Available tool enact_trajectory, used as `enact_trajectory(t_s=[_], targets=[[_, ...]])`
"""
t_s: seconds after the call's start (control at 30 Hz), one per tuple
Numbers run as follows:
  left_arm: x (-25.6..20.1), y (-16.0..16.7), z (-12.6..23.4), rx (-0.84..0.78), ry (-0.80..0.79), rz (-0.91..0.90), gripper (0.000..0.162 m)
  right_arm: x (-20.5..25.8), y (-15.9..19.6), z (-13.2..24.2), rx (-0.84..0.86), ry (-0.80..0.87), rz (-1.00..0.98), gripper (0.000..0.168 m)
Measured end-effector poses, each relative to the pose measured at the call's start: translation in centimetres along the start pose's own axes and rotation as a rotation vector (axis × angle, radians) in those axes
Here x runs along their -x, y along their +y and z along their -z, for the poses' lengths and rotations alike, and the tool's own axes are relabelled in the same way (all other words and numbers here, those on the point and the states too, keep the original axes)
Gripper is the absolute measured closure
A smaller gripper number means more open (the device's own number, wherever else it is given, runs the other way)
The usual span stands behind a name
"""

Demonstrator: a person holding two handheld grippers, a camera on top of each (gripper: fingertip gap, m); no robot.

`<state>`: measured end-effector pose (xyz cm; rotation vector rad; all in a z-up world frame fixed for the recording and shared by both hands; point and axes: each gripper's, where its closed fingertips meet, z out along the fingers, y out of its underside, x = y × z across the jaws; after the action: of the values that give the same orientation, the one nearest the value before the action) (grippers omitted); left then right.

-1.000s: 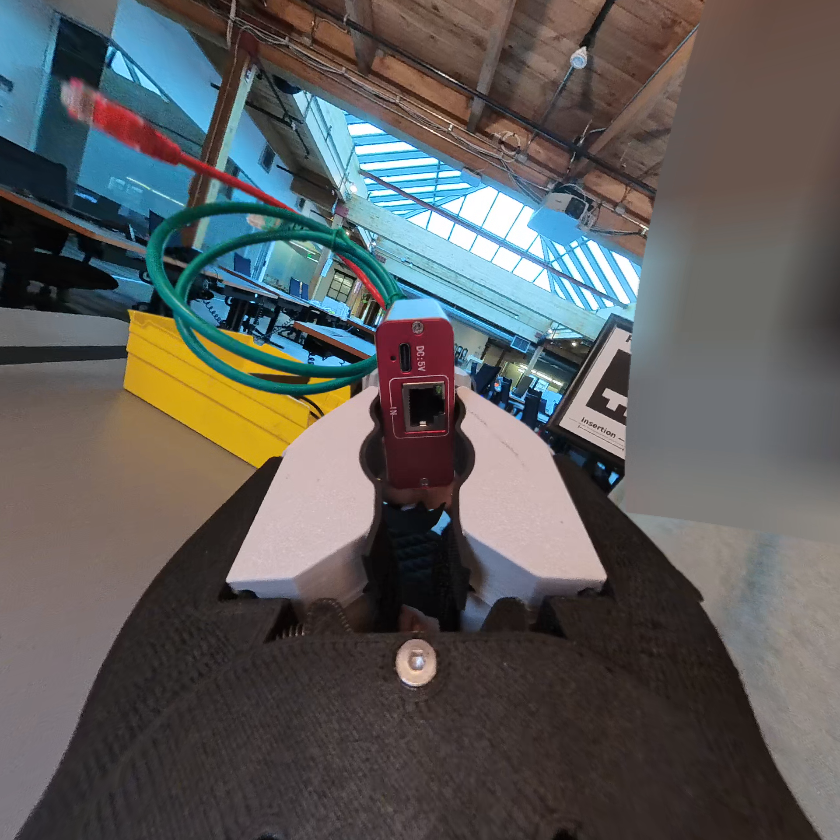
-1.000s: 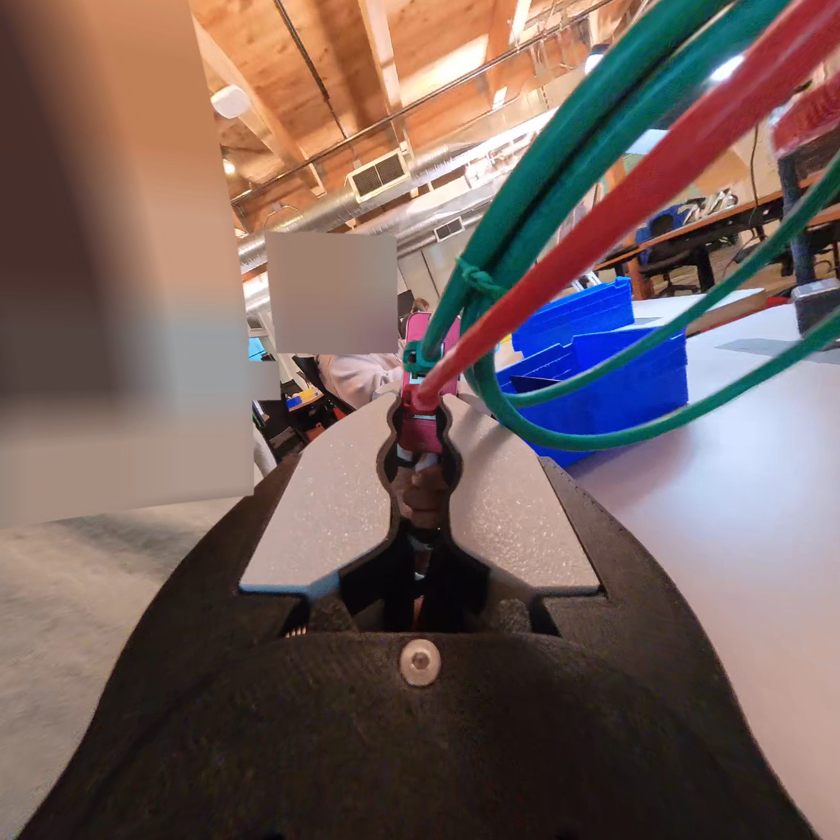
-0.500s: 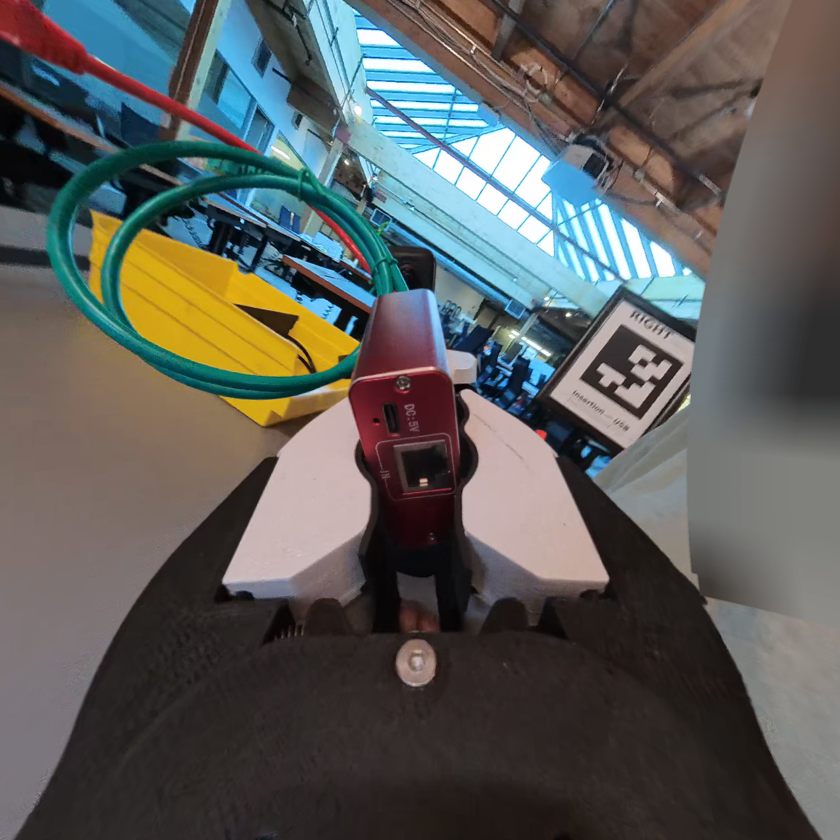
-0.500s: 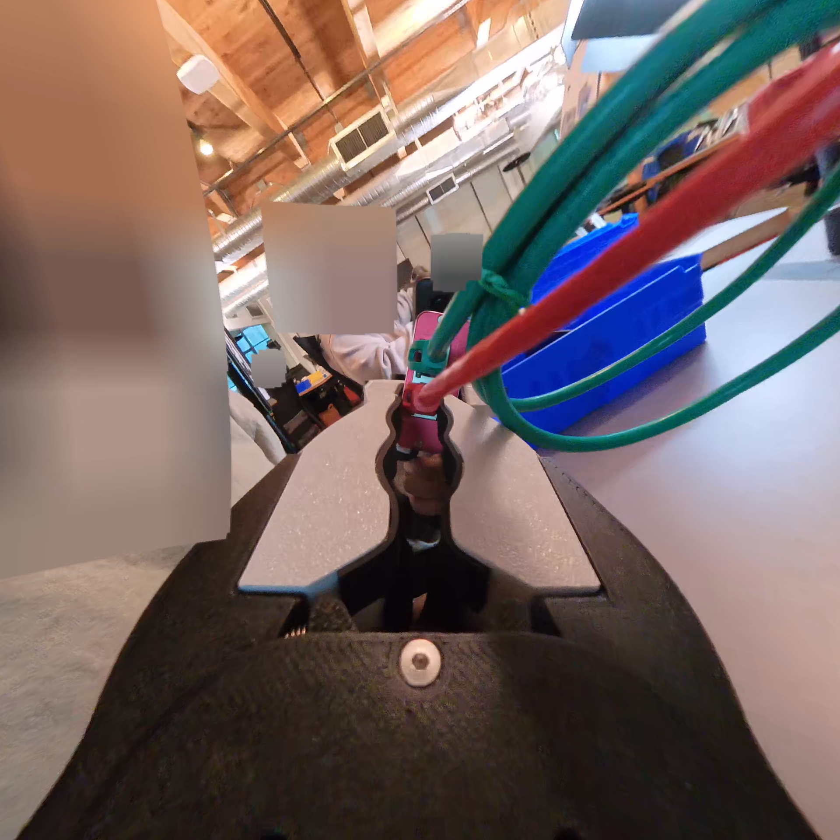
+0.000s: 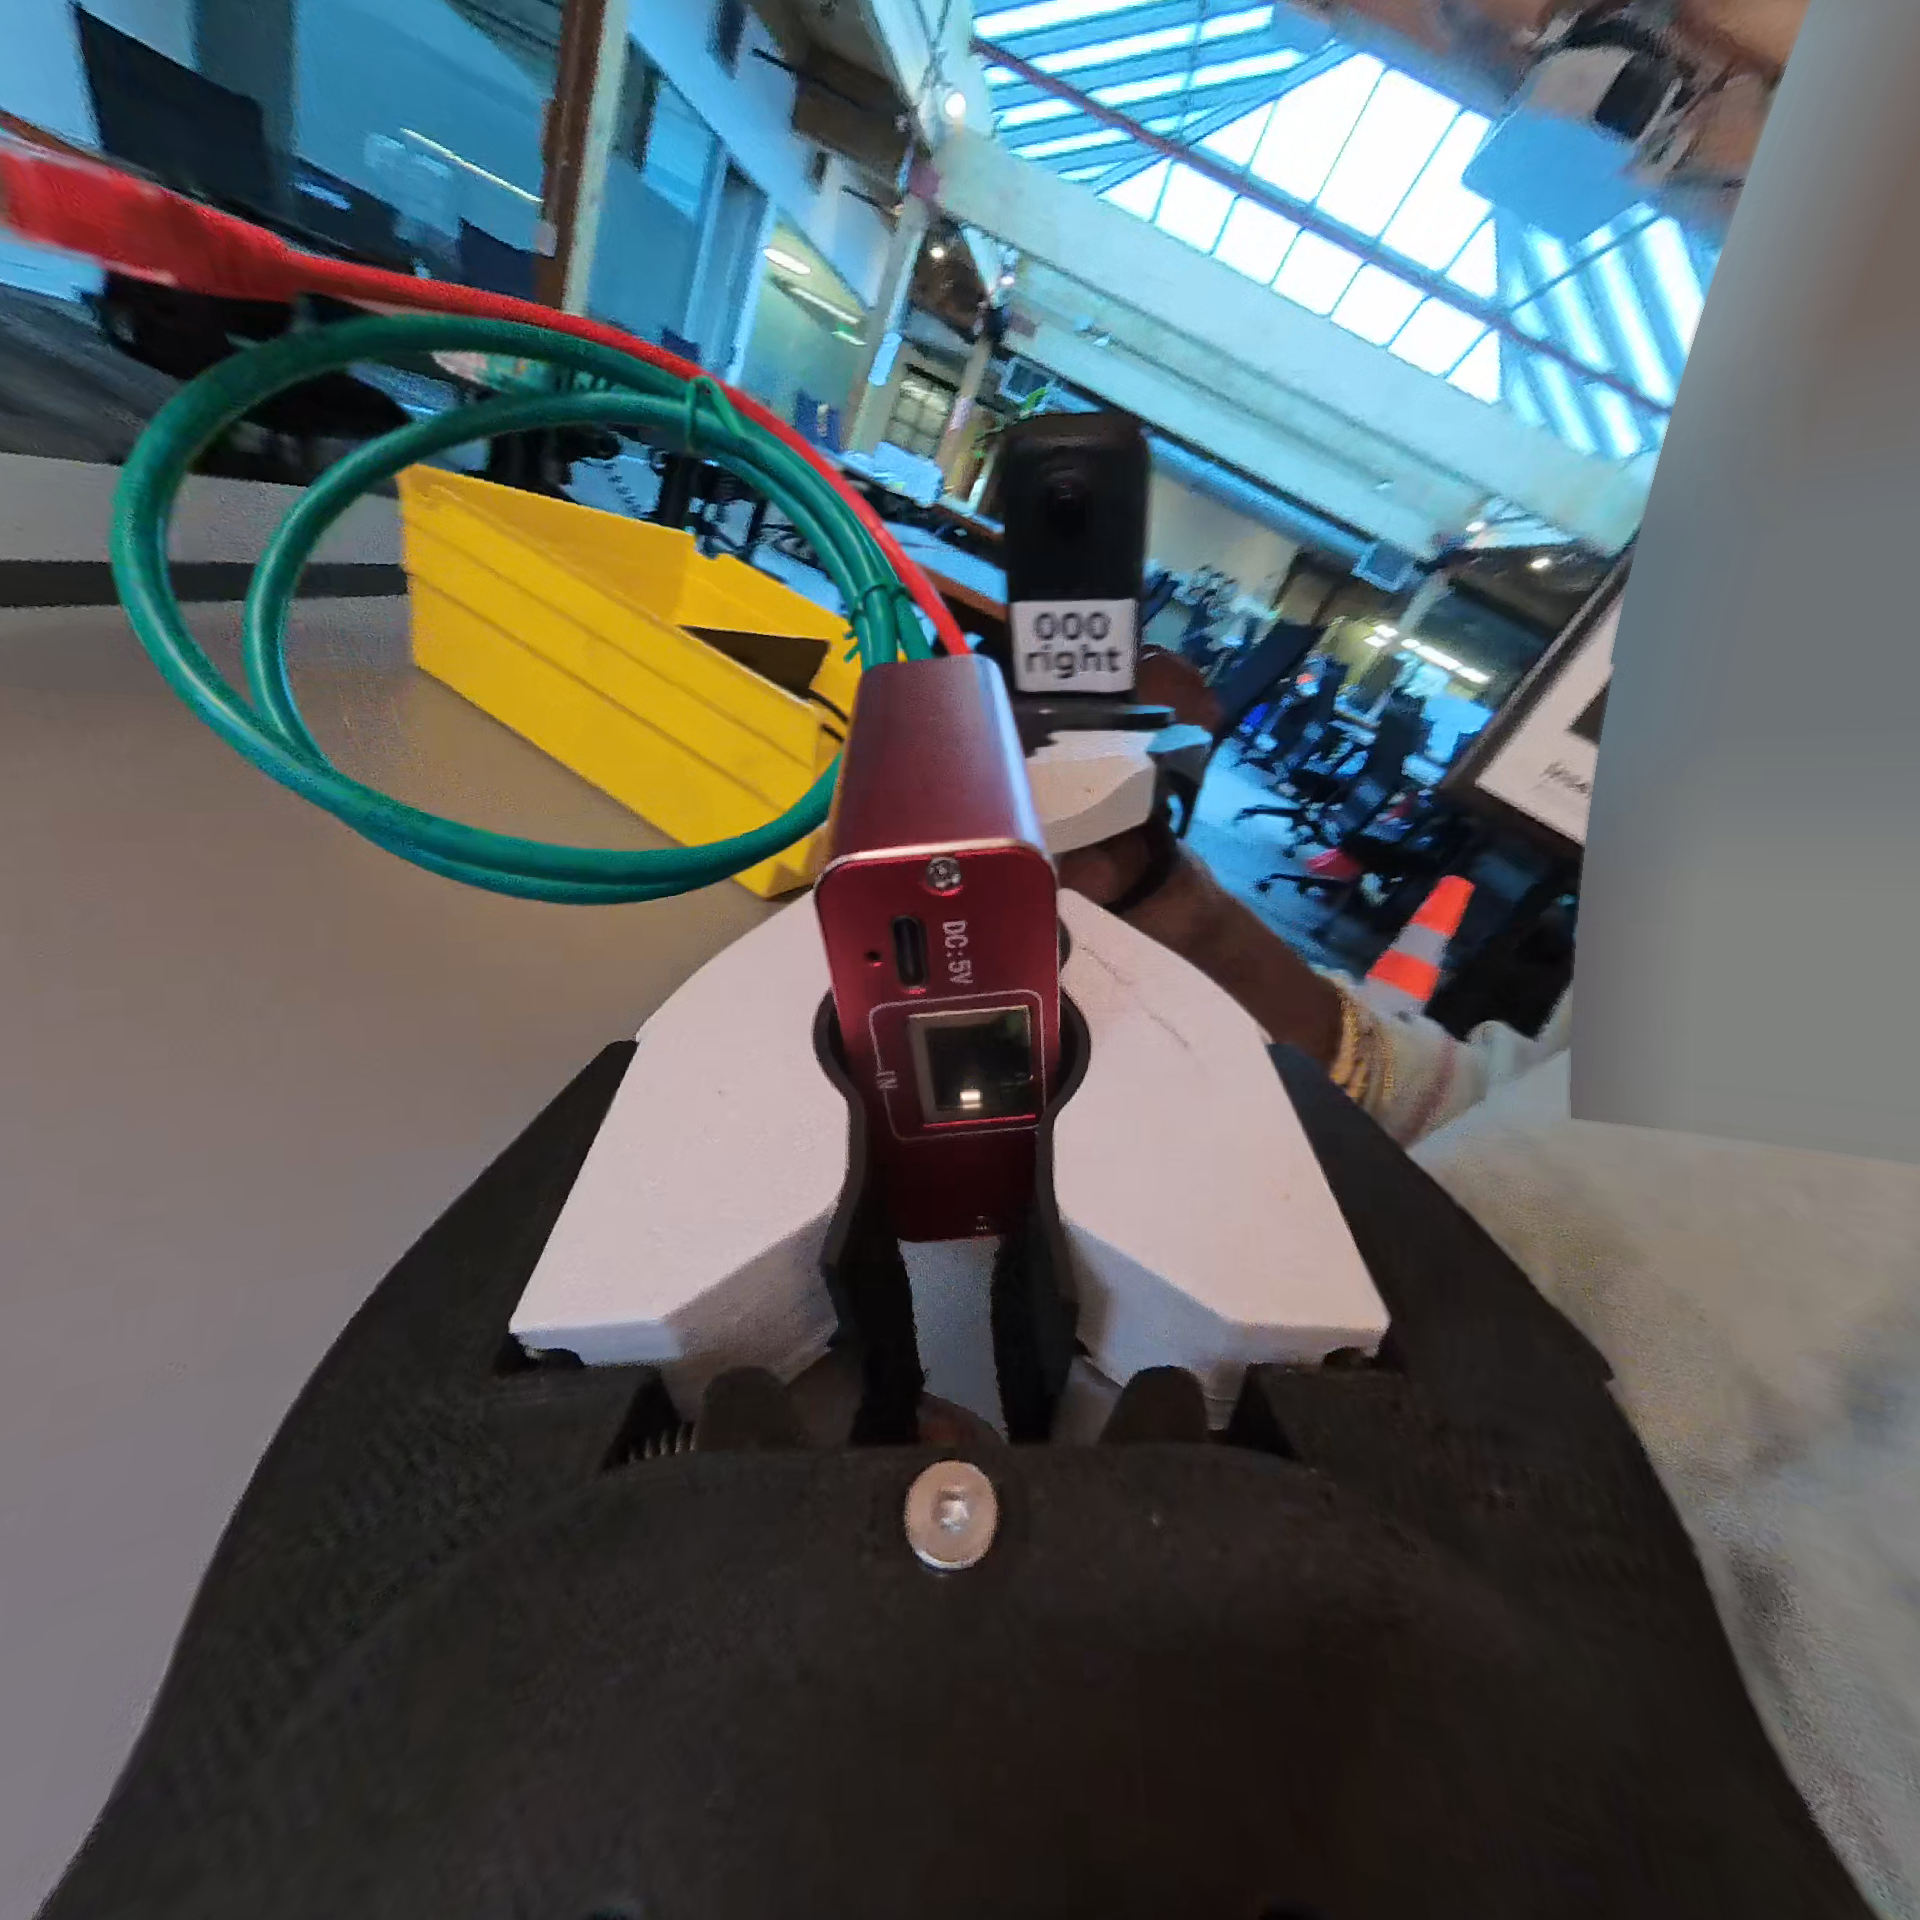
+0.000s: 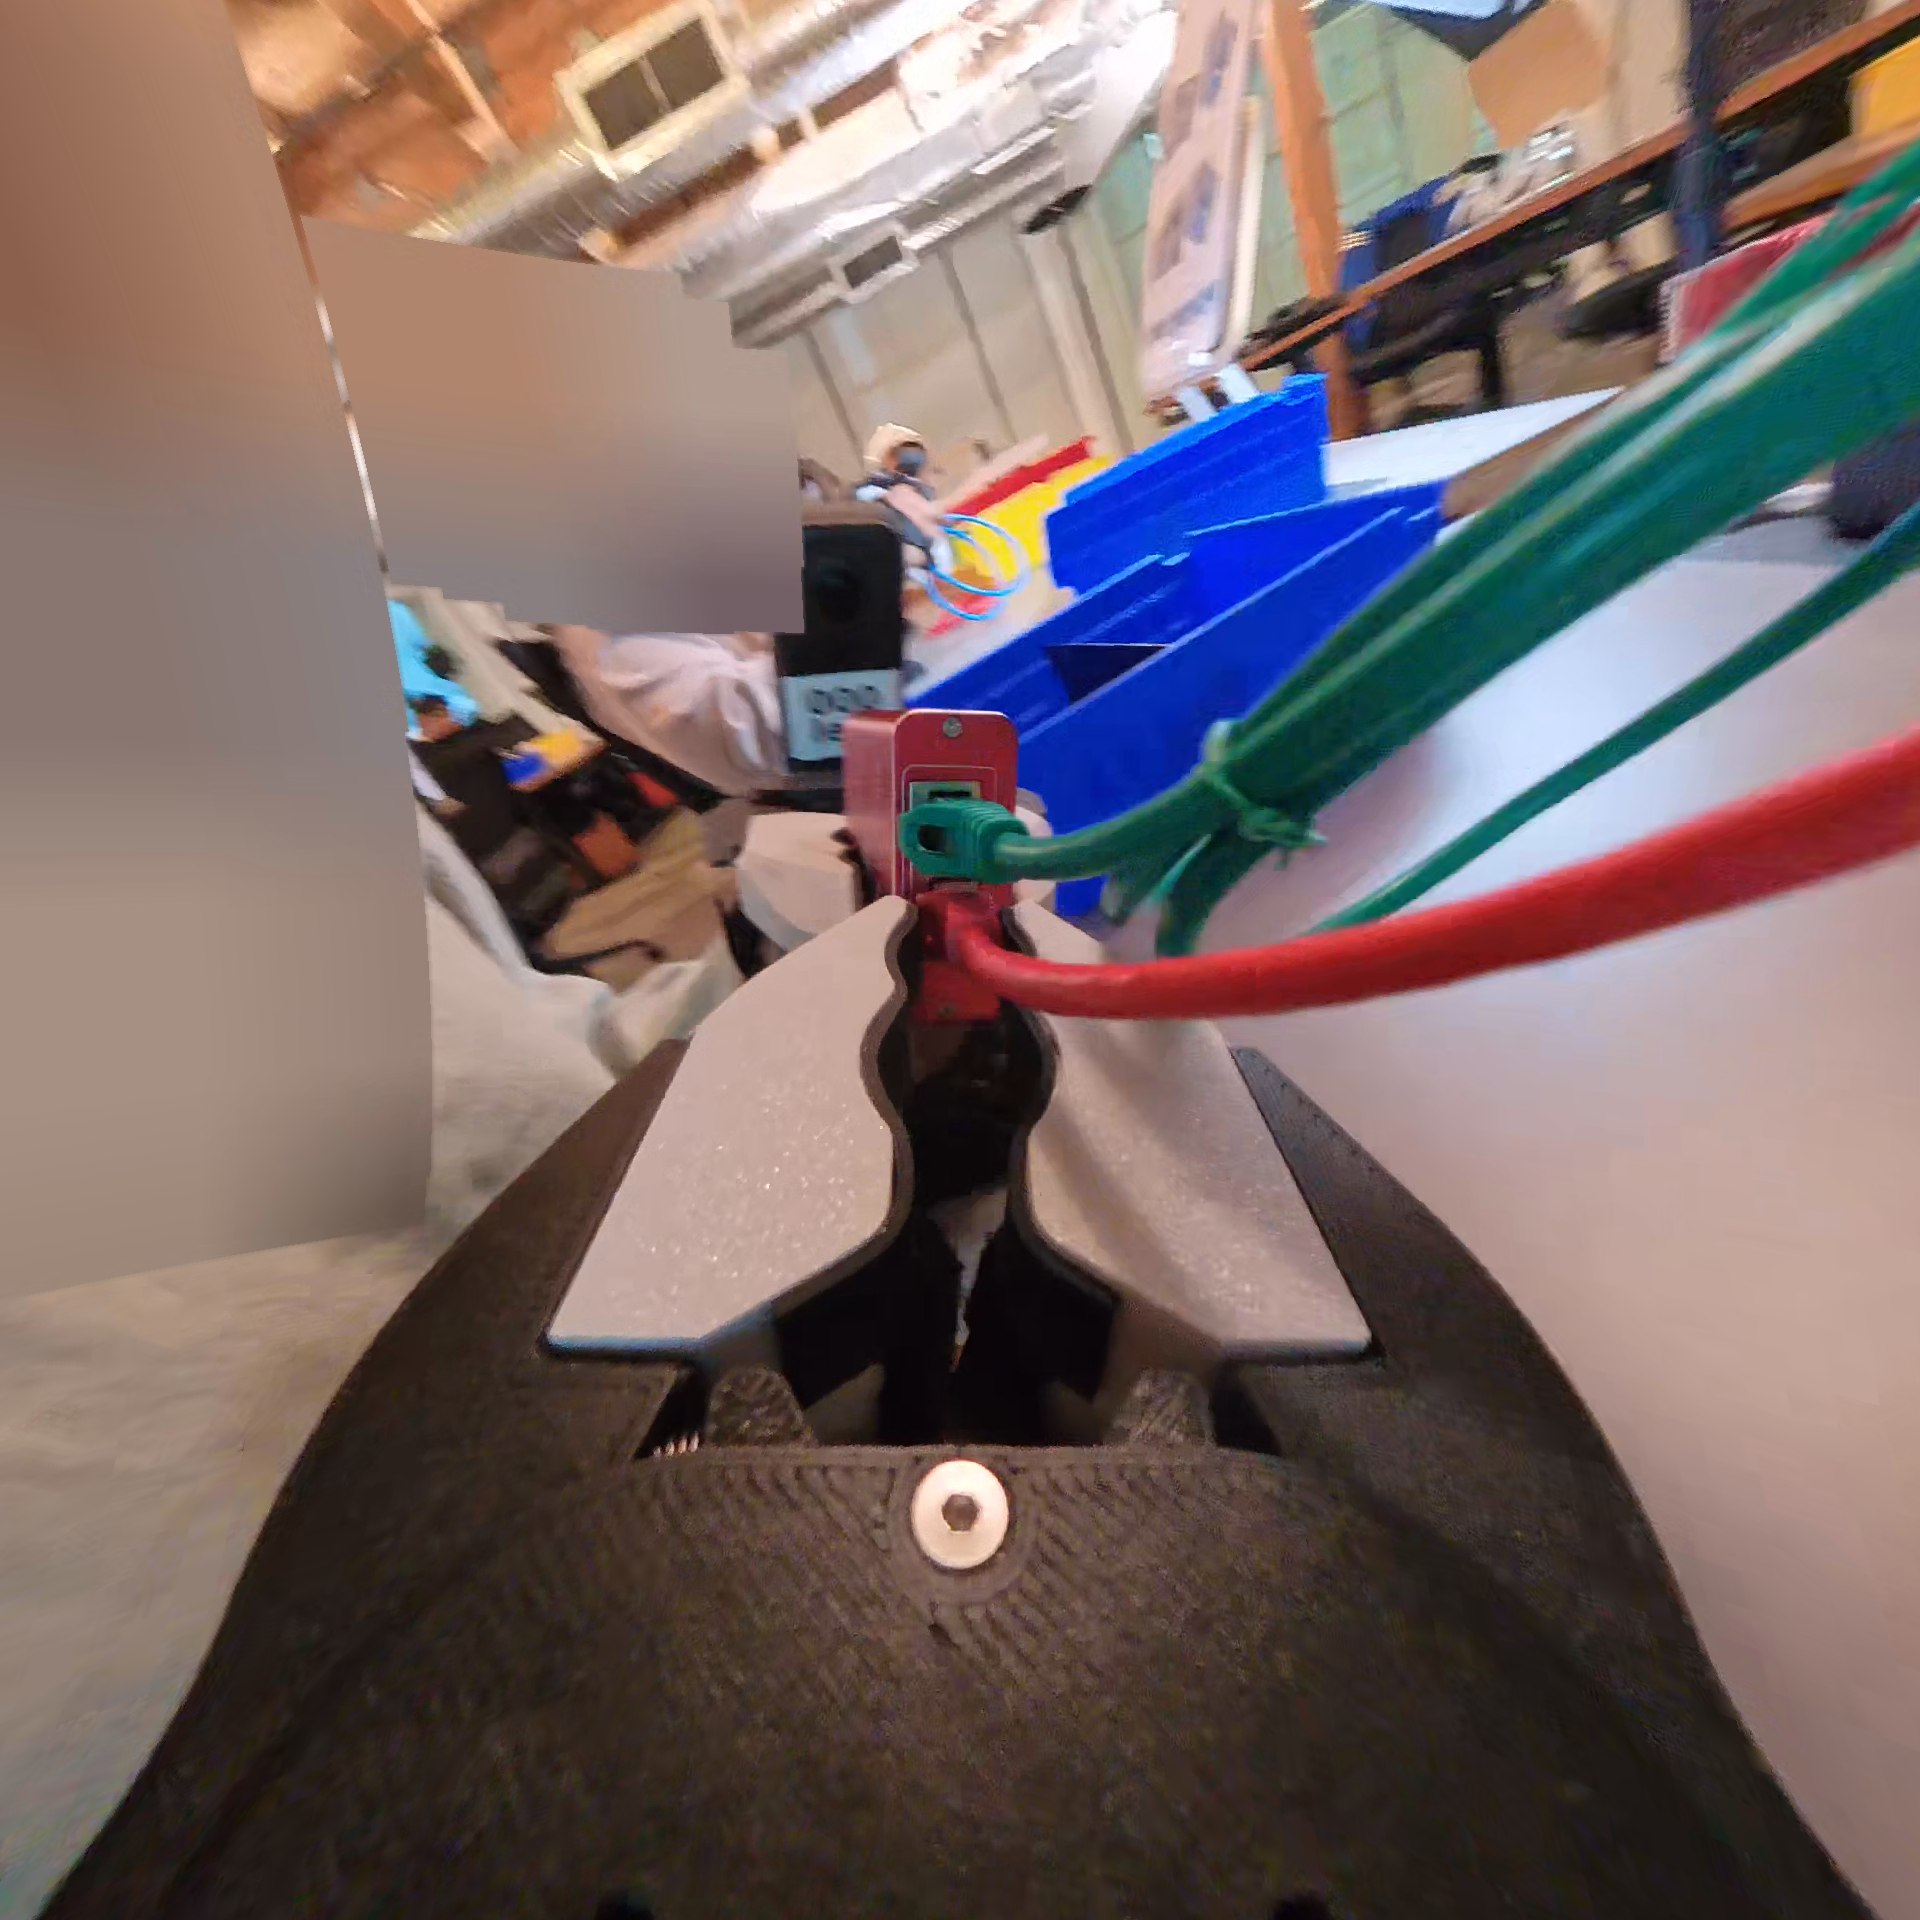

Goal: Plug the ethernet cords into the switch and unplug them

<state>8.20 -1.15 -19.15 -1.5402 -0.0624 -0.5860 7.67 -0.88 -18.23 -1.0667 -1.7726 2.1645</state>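
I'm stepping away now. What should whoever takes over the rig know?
Left gripper: shut on the red switch, held off the table, near-end port empty.
Right gripper: shut on the red cord's plug at the switch's far end.
Green cord is plugged in above it.
Whether the red plug is fully seated cannot be told.
Left: pull the cords out.

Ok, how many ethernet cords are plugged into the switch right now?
2. The green cord sits in the upper port on the far face of the red switch; the red cord sits below it, between the right gripper fingers. The near port is empty.
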Motion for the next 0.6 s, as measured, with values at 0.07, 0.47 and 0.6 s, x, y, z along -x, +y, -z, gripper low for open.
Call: enact_trajectory(t_s=[0.07, 0.47, 0.6], targets=[[0.3, 0.2, -0.1, -0.010, -0.020, -0.011, 0.133, -0.5, 0.2, 0.0, -0.002, 0.058, 0.068, 0.155], [0.6, -1.2, 2.2, -0.177, 0.097, 0.143, 0.133, -2.0, -3.1, 5.2, -0.229, 0.226, 0.114, 0.157], [0.6, -1.4, 2.2, -0.179, 0.087, 0.107, 0.133, -2.8, -4.6, 9.9, -0.162, 0.389, 0.192, 0.156]])
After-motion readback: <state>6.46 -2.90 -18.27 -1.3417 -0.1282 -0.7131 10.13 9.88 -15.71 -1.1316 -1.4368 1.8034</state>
